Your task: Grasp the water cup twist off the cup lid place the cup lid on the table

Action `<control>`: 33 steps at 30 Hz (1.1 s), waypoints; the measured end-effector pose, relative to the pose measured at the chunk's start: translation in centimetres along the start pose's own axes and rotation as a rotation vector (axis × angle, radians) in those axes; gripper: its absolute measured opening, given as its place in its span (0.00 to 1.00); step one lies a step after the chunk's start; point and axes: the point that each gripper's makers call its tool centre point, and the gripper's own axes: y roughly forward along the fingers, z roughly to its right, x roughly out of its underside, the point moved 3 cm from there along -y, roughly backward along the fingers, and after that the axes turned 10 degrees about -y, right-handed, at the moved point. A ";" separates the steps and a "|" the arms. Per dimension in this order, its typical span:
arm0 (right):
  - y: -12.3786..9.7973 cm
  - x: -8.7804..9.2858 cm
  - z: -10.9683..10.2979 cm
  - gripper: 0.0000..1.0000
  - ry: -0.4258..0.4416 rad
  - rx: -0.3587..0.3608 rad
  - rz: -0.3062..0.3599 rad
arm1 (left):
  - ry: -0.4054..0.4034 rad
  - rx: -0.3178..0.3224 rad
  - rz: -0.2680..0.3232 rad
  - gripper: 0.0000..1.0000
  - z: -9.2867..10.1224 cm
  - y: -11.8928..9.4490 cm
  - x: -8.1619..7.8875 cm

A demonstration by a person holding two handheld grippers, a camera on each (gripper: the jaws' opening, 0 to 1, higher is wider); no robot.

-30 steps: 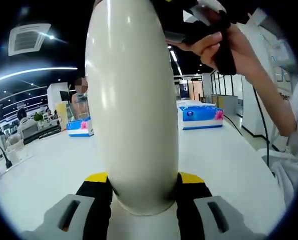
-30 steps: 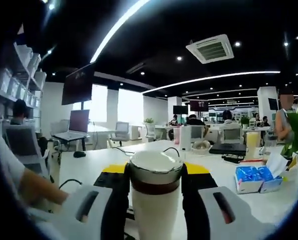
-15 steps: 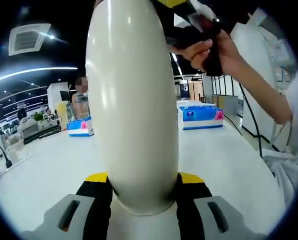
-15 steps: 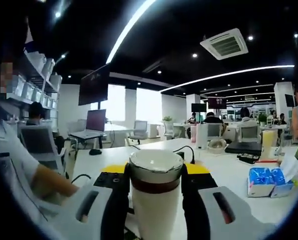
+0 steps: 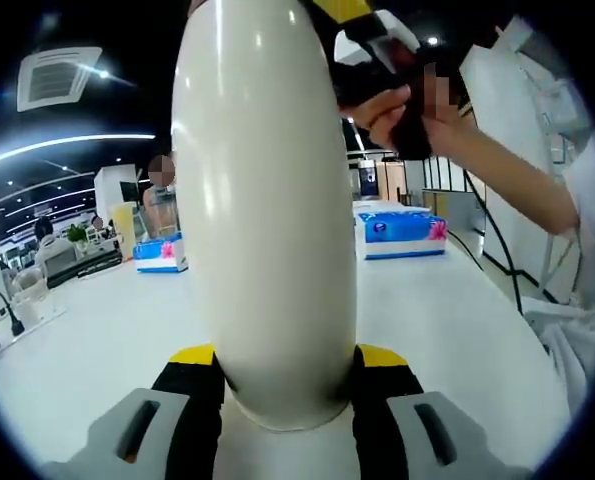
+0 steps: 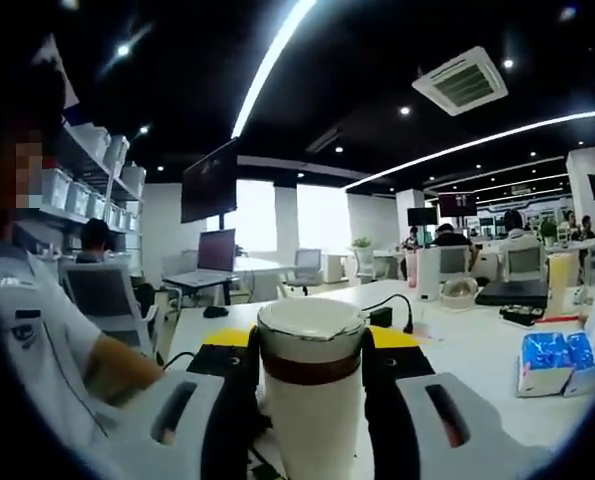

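Observation:
A cream-white water cup [image 5: 265,210] stands tall in the middle of the left gripper view, and my left gripper [image 5: 287,358] is shut on its lower body, a yellow-tipped jaw on each side. Near the cup's top, a hand [image 5: 397,105] holds the other gripper. In the right gripper view the cup lid [image 6: 311,335], pale on top with a brown band, sits on the cream cup body. My right gripper [image 6: 312,345] is shut on the lid, its jaws pressed against both sides.
A white table [image 5: 447,330] lies below the cup, with a blue tissue pack [image 5: 397,232] at the back right and another [image 5: 162,252] at the back left. In the right gripper view a person's sleeve [image 6: 37,330] is at left and a blue tissue pack [image 6: 552,362] at right.
The room behind the lid has slid rightward in the right gripper view, so that gripper has turned. In the left gripper view the hand moved up and left. The cup stayed still.

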 end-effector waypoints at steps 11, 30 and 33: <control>0.1 -0.1 0.0 0.43 0.011 -0.095 0.001 | 0.000 0.002 0.000 0.51 0.0 0.1 0.0; 0.2 0.1 -0.3 0.44 0.036 -0.181 -0.055 | 0.001 0.004 0.000 0.51 0.1 0.0 0.1; 0.2 0.2 -0.3 0.44 0.039 -0.177 -0.065 | 0.001 0.003 0.000 0.51 0.1 0.0 0.1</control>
